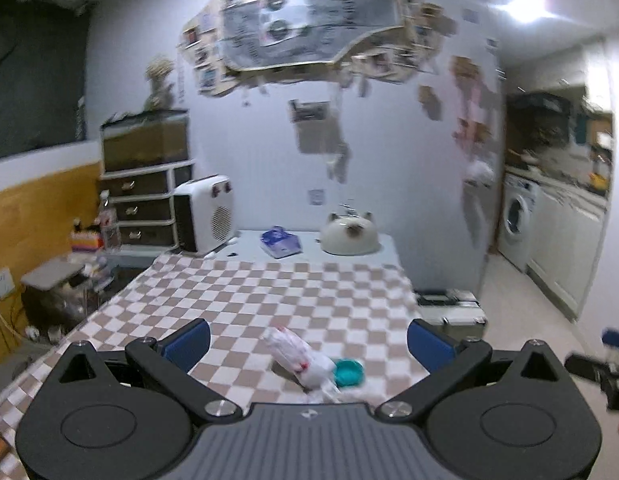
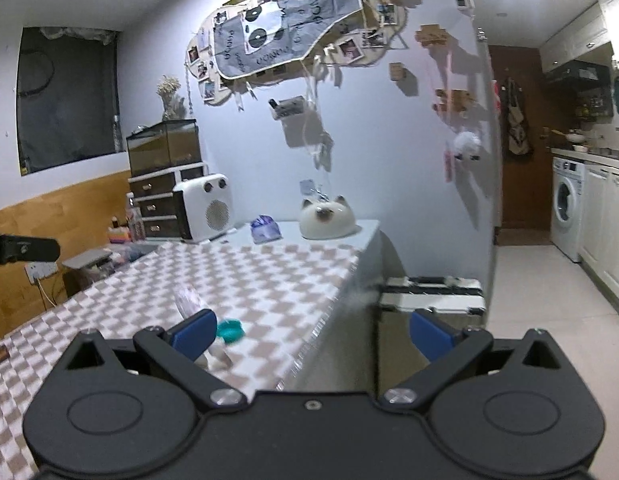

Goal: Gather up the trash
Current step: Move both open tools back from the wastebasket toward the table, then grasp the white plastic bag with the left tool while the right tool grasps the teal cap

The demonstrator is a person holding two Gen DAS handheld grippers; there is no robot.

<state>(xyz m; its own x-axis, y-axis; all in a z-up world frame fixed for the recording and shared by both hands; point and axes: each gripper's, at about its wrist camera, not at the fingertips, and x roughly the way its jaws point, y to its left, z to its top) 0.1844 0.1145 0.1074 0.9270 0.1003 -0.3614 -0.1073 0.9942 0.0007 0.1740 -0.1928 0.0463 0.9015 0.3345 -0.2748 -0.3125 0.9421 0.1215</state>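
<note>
A crumpled white plastic wrapper (image 1: 299, 358) lies on the checkered tablecloth (image 1: 269, 292), with a small teal cap (image 1: 348, 372) touching its right side. My left gripper (image 1: 309, 342) is open and empty, its blue fingers spread wide either side of the wrapper, above it. In the right wrist view the teal cap (image 2: 230, 330) and the blurred wrapper (image 2: 191, 304) sit by the left finger. My right gripper (image 2: 311, 334) is open and empty, over the table's right edge.
A white heater (image 1: 203, 212), a blue tissue pack (image 1: 280, 242) and a cat-shaped ceramic pot (image 1: 349, 234) stand at the table's far end. A silver case (image 2: 433, 294) stands on the floor right of the table. A washing machine (image 2: 565, 208) stands far right.
</note>
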